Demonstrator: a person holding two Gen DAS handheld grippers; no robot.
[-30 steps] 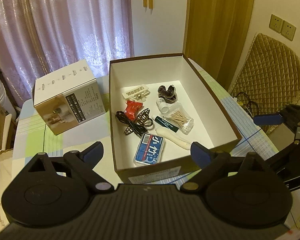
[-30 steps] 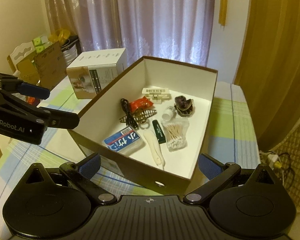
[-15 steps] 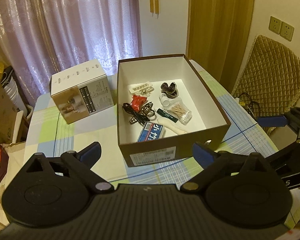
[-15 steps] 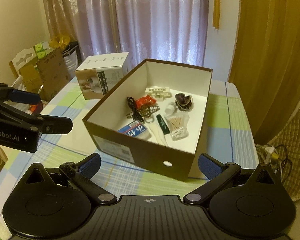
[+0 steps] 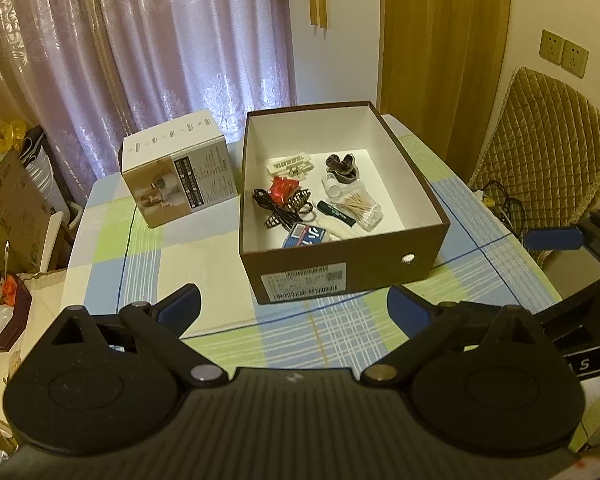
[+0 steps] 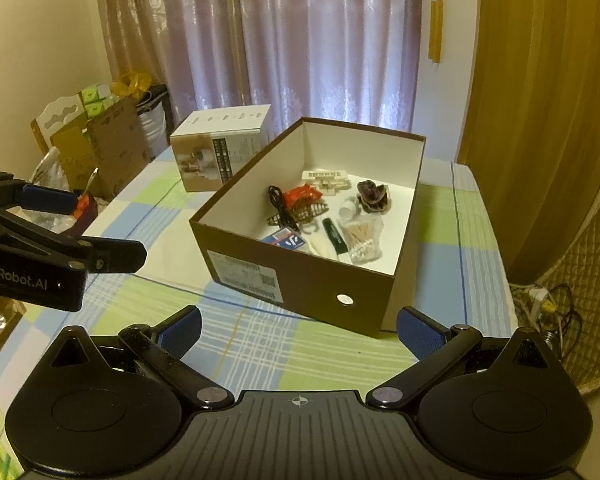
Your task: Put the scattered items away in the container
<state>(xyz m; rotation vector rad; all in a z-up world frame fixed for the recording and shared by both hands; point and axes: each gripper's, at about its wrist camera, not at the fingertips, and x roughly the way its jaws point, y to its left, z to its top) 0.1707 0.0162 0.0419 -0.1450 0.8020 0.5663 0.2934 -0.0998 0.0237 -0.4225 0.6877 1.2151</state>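
A brown box with a white inside stands on the checked tablecloth. In it lie several small items: a bag of cotton swabs, a red packet, a black cable, a white clip, a dark hair tie and a blue tissue pack. My left gripper hangs open in front of the box, nothing between its fingers. My right gripper is open too, empty, at the box's near corner.
A white and tan carton stands left of the brown box. A quilted chair is at the table's right side. Cardboard boxes and bags crowd the floor on the left. Curtains hang behind the table.
Both grippers have drawn back and away from the box, which now looks smaller and farther. Both stay open and empty. The items in the box have not moved.
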